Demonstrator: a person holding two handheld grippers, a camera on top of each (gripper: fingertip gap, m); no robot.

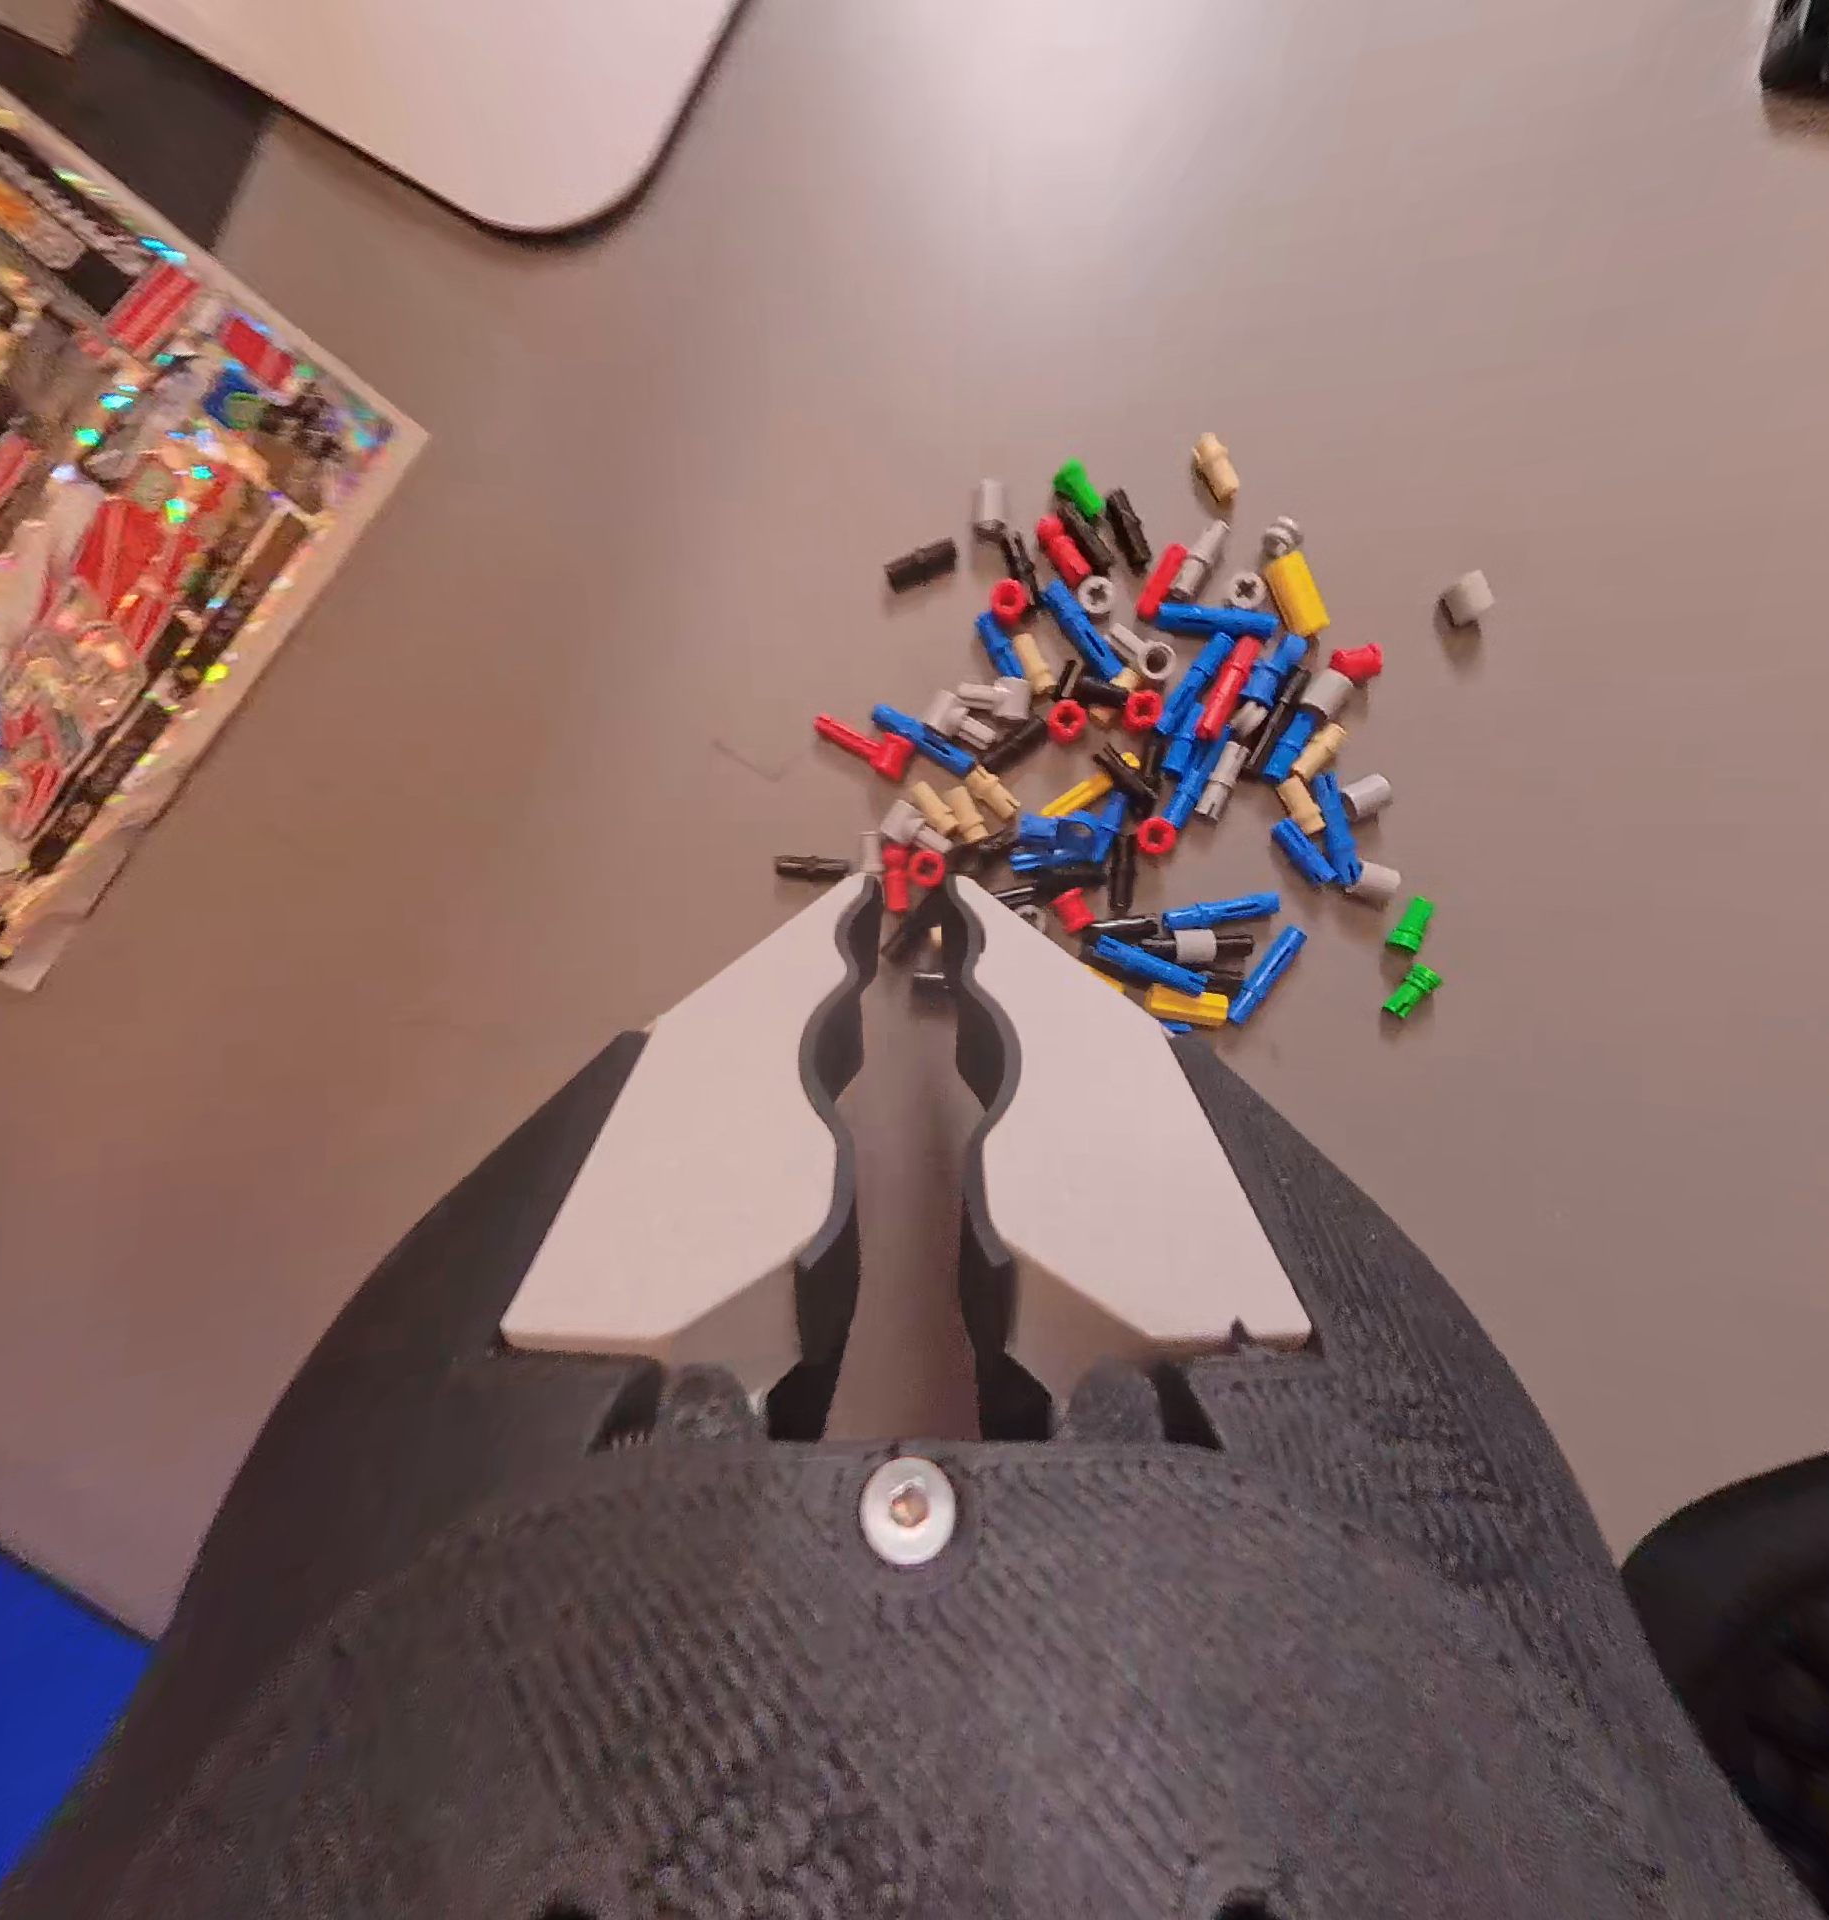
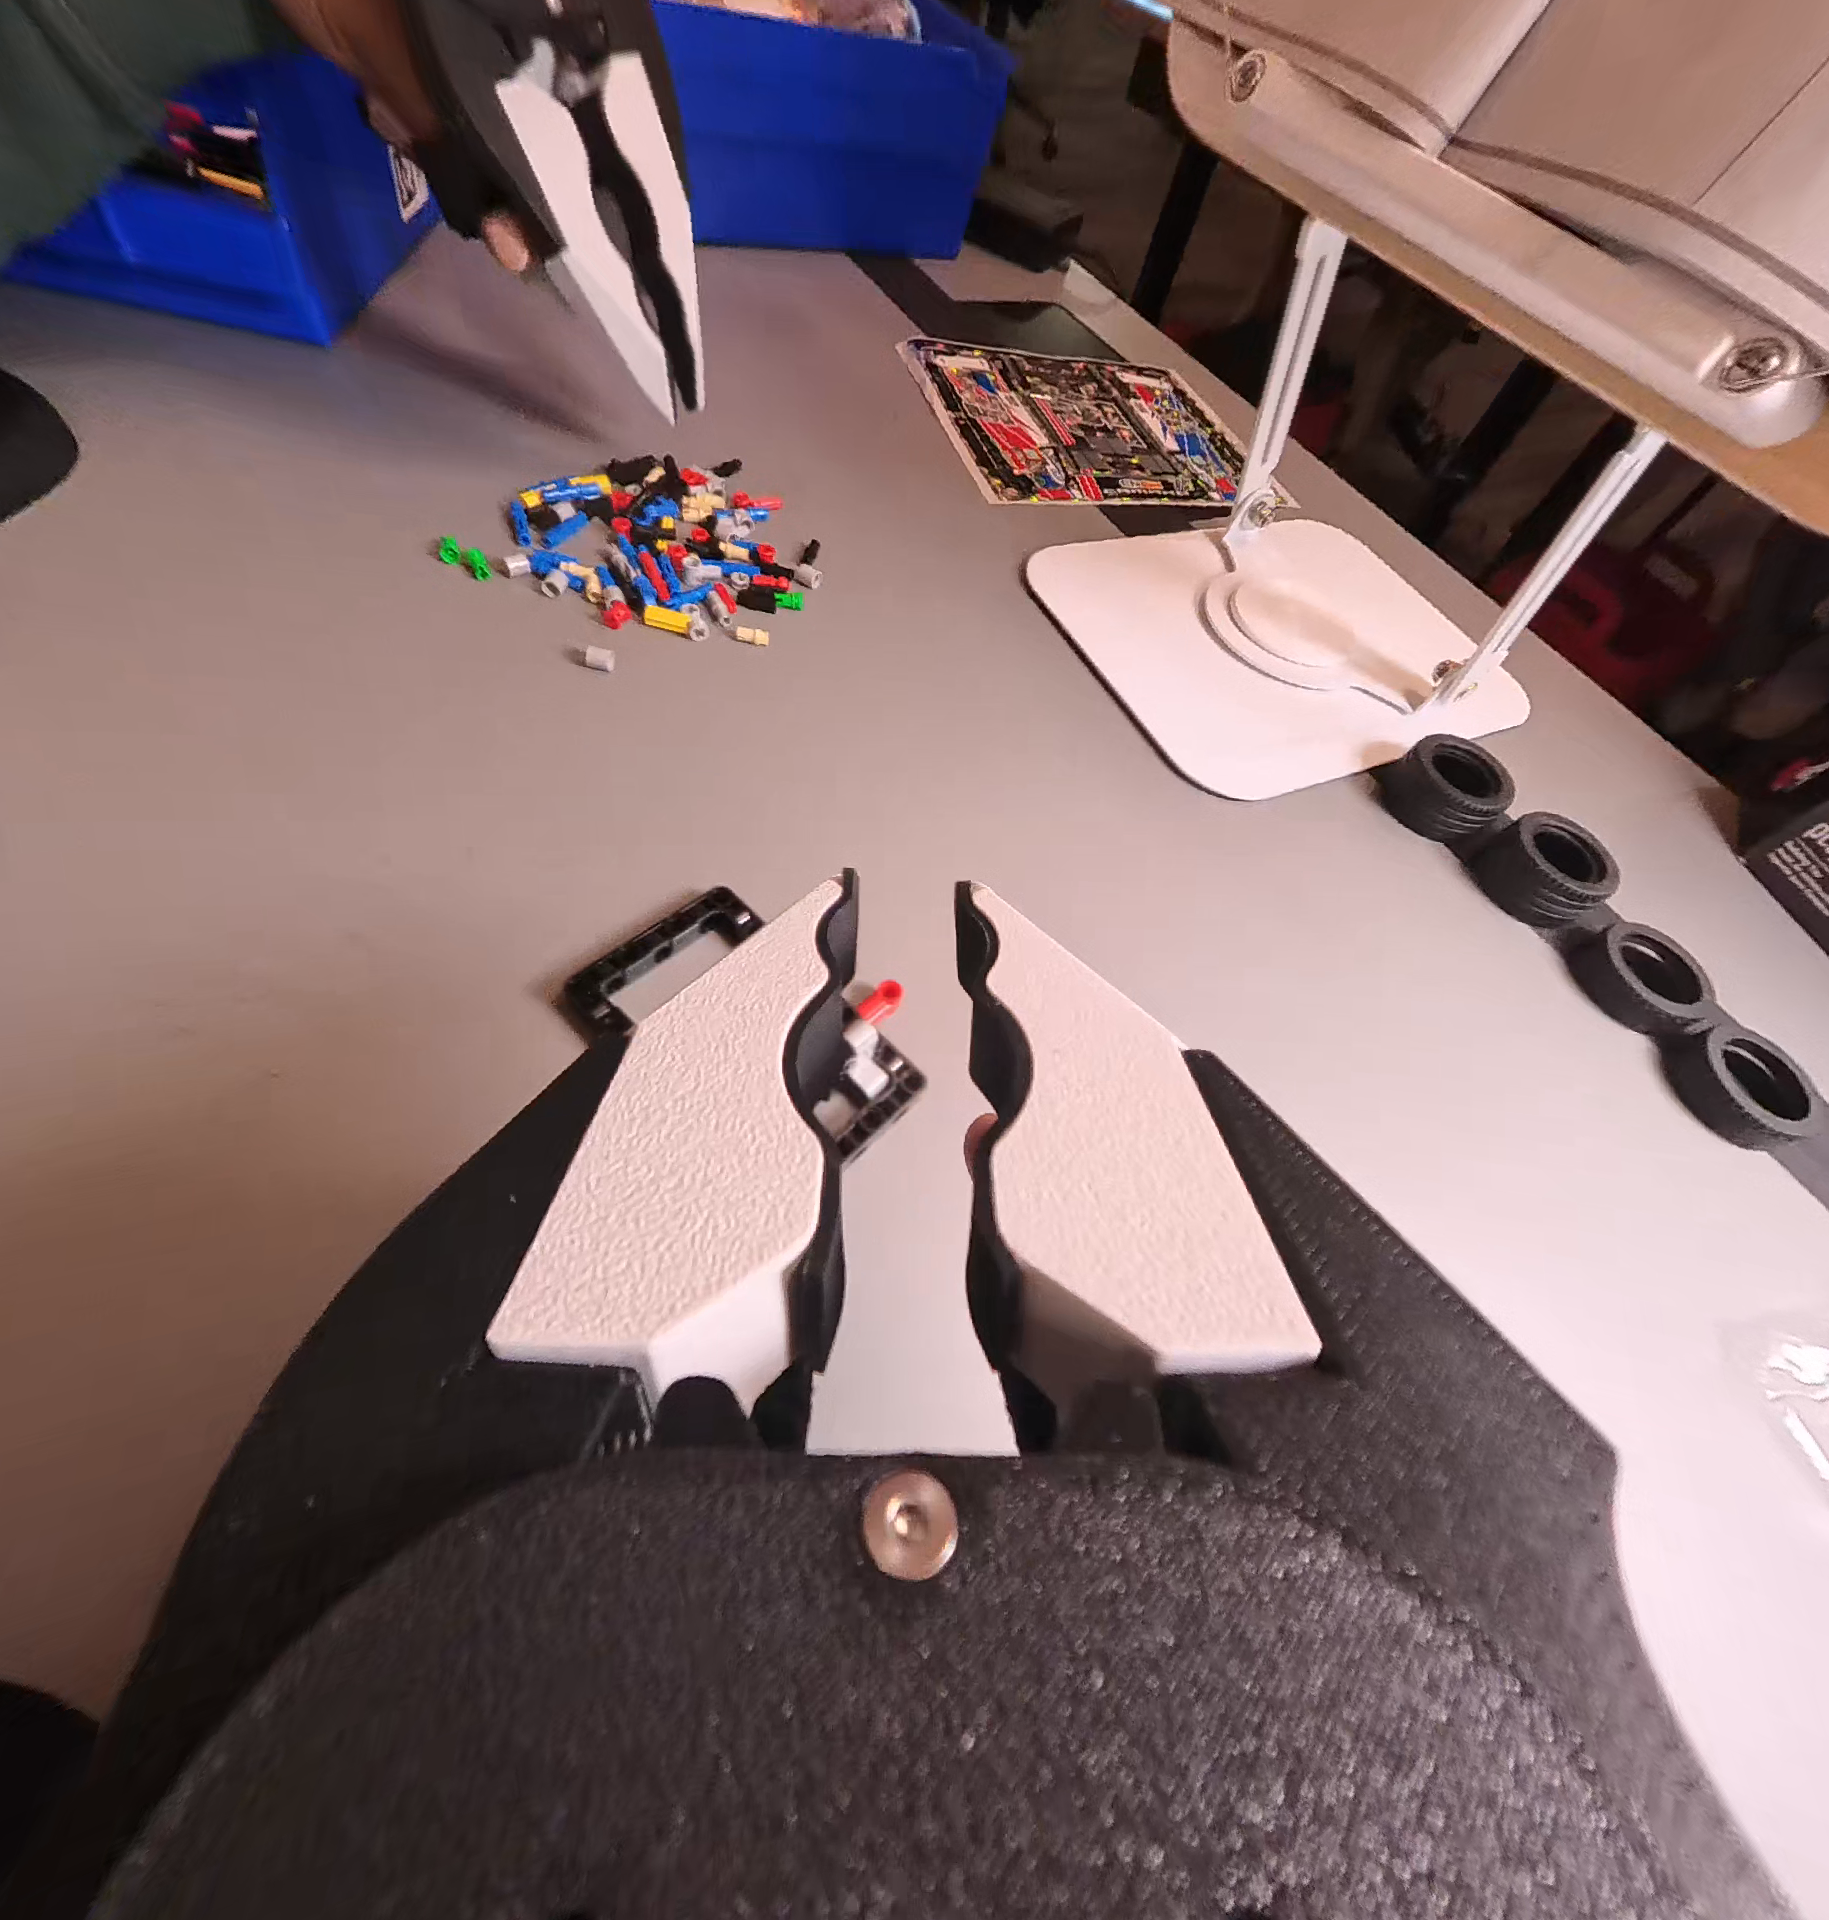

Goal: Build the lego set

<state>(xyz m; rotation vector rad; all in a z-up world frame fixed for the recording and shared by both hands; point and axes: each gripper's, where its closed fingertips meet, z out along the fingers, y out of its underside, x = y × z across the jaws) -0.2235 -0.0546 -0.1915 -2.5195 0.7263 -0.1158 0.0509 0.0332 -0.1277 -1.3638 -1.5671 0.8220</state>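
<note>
Black plastic lego frame [image 2: 671, 961], a flat open rectangle with a small grey-and-red pin assembly [image 2: 868, 1039] on it, lies on the grey table [image 2: 318, 831] under the right gripper [image 2: 905, 883], mostly hidden by its left finger. That gripper's white fingers stand apart with a clear gap, holding nothing, and it tilts down toward the frame. Only the right wrist view shows this frame, along with a row of four black rubber tyres [image 2: 1596, 935] near the table's right edge, the white lamp base [image 2: 1274, 644] and blue plastic bins [image 2: 266, 239] at the far edge.

Farther in lies a loose pile of small blue, red, black, grey and tan lego pins [image 1: 1128, 748], with two green ones at its fringe. The left gripper [image 1: 910, 883] hangs over the pile's near side, pointing steeply down, its fingertips parted only narrowly; whether they pinch a pin I cannot tell. A shiny sticker sheet [image 1: 110, 520] lies beside the pile, well apart from it.
</note>
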